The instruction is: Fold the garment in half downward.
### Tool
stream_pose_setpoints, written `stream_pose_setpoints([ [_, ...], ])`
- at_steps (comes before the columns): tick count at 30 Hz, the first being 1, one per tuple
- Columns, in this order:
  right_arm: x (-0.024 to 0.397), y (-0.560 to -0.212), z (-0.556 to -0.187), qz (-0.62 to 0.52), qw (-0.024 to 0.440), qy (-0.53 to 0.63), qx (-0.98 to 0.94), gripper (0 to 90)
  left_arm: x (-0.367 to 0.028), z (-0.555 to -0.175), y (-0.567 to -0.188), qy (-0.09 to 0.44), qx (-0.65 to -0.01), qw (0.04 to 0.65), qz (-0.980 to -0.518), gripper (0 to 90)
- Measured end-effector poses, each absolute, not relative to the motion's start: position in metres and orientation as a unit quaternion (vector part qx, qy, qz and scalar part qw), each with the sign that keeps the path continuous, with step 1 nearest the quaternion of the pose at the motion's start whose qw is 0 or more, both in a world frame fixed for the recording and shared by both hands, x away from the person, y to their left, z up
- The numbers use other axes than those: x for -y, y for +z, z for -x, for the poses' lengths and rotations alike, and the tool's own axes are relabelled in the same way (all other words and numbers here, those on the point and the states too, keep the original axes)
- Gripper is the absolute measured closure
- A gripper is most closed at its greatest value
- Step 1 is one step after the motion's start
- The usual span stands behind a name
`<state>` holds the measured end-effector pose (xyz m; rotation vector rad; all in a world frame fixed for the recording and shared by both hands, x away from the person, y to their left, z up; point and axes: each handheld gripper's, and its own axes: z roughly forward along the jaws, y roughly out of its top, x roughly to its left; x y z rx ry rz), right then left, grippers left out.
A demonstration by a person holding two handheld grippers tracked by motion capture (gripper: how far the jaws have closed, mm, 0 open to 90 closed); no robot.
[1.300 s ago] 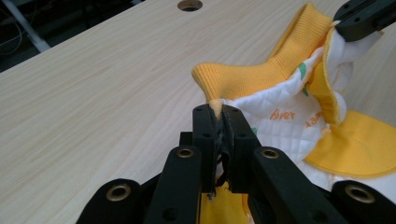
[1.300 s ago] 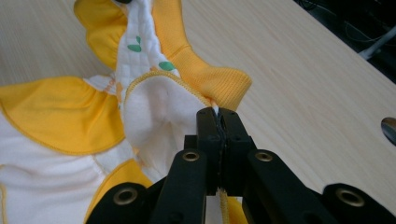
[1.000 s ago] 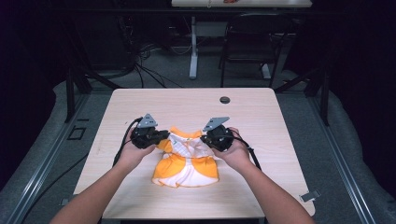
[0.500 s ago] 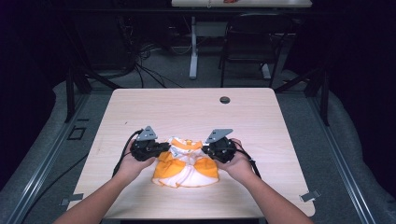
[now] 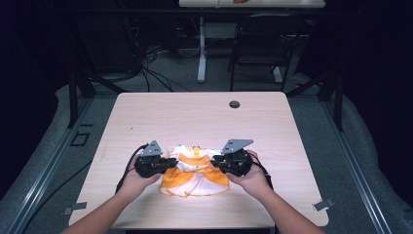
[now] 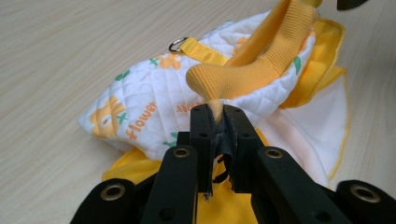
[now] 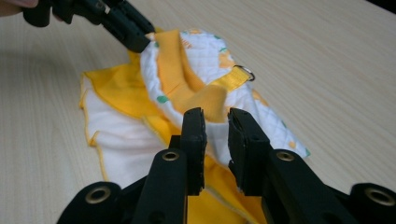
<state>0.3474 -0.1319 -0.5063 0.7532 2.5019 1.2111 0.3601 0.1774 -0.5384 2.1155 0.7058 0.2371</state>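
A small orange and white garment (image 5: pixel 195 176) lies on the wooden table (image 5: pixel 195 117) near its front edge. Its quilted white part (image 6: pixel 140 105) is printed with flowers and carries a yellow strap with a metal ring (image 6: pixel 176 45). My left gripper (image 6: pixel 215 109) is shut on the end of an orange ribbed band (image 6: pixel 261 60). That band runs across the garment (image 7: pixel 187 79) towards my right gripper (image 7: pixel 215 116). The right jaws stand a small gap apart, with yellow fabric at their tips. In the high view the left gripper (image 5: pixel 171 163) and right gripper (image 5: pixel 217 163) flank the garment.
A dark round cable hole (image 5: pixel 234 104) sits near the table's far edge. Bare tabletop stretches beyond the garment and to both sides. Chairs, table legs and cables stand on the floor behind the table.
Both grippers have drawn back towards the table's front edge, and the garment has come along with them. They now sit closer together over it.
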Motion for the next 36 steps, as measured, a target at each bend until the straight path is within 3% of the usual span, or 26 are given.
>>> stream_pose_setpoints([
  [14,0.131,-0.503,-0.358,-0.279,0.149,0.41,-0.856,80.5,-0.183,-0.359,-0.513,0.079,-0.284,0.482,-0.825,66.8],
  [20,0.123,-0.506,-0.369,-0.281,0.149,0.402,-0.859,80.4,-0.183,-0.375,-0.521,0.107,-0.316,0.458,-0.824,69.5],
  [25,0.118,-0.515,-0.379,-0.286,0.139,0.401,-0.859,80.4,-0.178,-0.387,-0.536,0.103,-0.336,0.432,-0.831,77.7],
  [36,0.111,-0.521,-0.365,-0.248,0.109,0.391,-0.879,80.4,-0.167,-0.364,-0.54,0.066,-0.292,0.427,-0.853,81.0],
])
